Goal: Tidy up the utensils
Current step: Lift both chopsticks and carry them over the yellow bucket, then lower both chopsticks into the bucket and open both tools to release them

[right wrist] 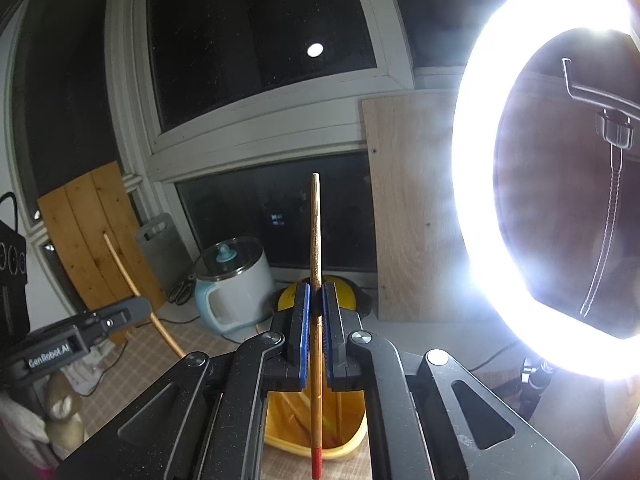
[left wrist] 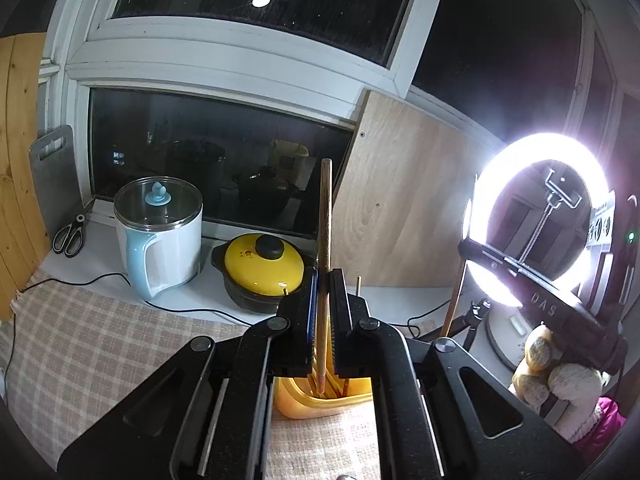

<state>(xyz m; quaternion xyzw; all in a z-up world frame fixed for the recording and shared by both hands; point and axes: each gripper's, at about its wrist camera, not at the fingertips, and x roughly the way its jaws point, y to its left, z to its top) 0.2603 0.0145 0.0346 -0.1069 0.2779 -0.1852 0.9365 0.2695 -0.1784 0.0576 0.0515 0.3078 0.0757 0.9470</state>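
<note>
Two upright wooden chopsticks [left wrist: 325, 216] [right wrist: 315, 240] stand above a yellow holder [left wrist: 320, 400].

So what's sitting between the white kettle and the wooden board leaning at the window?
In the left wrist view, a yellow-lidded pot sits between the kettle and the board.

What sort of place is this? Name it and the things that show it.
Probably a home kitchen counter by a window: an electric pot with a glass lid, a yellow-lidded clay pot and scissors beside a cutting board.

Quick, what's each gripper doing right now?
Left gripper: shut on a chopstick.
Right gripper: shut on a chopstick.
</note>
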